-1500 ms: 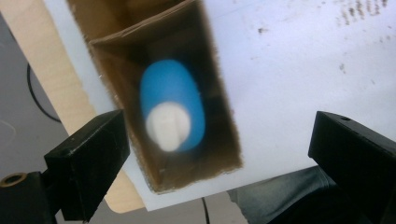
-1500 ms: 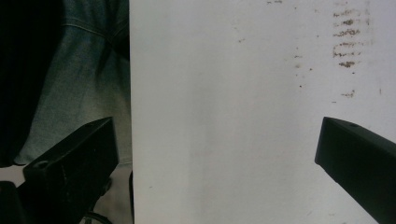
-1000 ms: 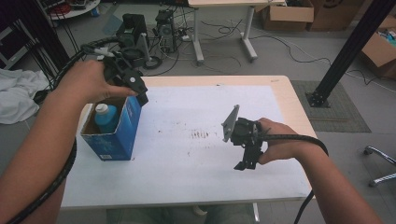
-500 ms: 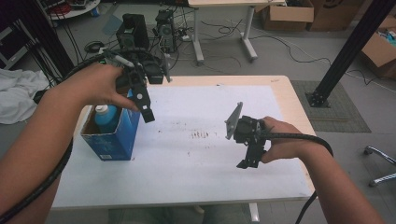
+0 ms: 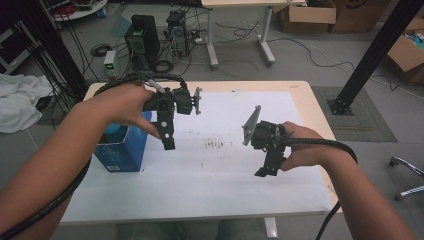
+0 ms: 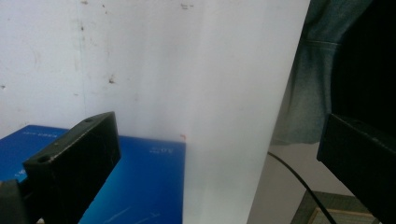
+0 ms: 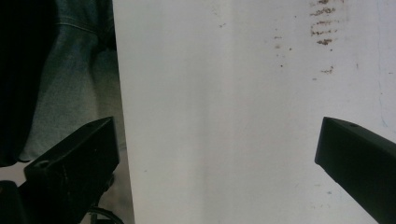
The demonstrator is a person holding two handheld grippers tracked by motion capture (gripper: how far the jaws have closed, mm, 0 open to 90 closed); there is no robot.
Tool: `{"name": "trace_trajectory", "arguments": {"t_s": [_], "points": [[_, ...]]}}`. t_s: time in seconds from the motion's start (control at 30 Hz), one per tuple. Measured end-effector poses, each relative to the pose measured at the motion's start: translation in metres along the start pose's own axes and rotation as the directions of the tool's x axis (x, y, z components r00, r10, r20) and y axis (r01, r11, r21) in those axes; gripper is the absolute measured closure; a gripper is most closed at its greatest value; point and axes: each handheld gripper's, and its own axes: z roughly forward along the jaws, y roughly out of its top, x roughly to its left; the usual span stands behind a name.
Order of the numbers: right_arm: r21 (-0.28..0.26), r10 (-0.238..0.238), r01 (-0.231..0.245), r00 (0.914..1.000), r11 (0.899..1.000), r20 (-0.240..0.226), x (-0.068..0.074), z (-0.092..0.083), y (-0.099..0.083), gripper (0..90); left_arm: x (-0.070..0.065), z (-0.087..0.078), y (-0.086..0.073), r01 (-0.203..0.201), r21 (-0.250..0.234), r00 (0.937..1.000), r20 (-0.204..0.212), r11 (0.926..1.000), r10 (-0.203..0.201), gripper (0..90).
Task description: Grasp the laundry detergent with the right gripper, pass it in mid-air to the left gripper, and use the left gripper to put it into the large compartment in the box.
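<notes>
A blue cardboard box [image 5: 123, 152] stands open-topped at the table's left, with a light-blue rounded thing [image 5: 115, 132] inside it. My left gripper [image 5: 168, 141] hangs just right of the box, above the white tabletop [image 5: 210, 180], jaws pointing down. In the left gripper view my left gripper [image 6: 215, 140] is open and empty, with the blue box [image 6: 140, 186] low between the jaws. My right gripper [image 5: 264, 170] hovers over the table's right half. In the right gripper view my right gripper [image 7: 219, 140] is wide open over bare white surface, holding nothing.
Brown smudges [image 5: 215, 145] mark the table's middle. The person's jeans [image 7: 70, 84] show past the near table edge. Beyond the table are computer towers [image 5: 142, 37], cables, a second table and cardboard boxes. A black post [image 5: 370, 55] stands at the right.
My left gripper has moved from above the blue box to the right, out over the table, and now hangs lower beside the box. My right gripper has hardly shifted.
</notes>
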Motion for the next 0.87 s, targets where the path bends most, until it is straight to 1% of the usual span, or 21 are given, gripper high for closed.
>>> {"name": "trace_trajectory", "arguments": {"t_s": [0.07, 0.23, 0.5, 0.87], "points": [[0.002, -0.002, 0.002, 1.0000, 1.000, 0.000, -0.0002, -0.0006, -0.0001, 0.0, 0.0011, 0.0016, 0.0003, -0.002, -0.010, 1.0000, 0.005, 0.9999, 0.002, 0.1], [0.003, 0.000, 0.000, 1.0000, 1.000, -0.003, -0.0004, -0.0002, -0.0009, 0.0, 0.0019, 0.0021, -0.0011, -0.002, -0.014, 1.0000, 0.005, 0.9999, 0.002, 0.1], [0.008, 0.003, -0.003, 0.9999, 1.000, -0.011, -0.0040, 0.0033, -0.0009, 0.0, 0.0062, 0.0022, -0.0046, -0.003, -0.021, 0.9999, 0.015, 0.9998, 0.004, 0.1], [0.017, -0.005, 0.005, 0.9999, 1.000, -0.014, -0.0072, 0.0034, 0.0019, 0.0, 0.0086, 0.0037, -0.0075, -0.004, -0.019, 0.9998, 0.020, 0.9998, 0.004, 0.1]]}}
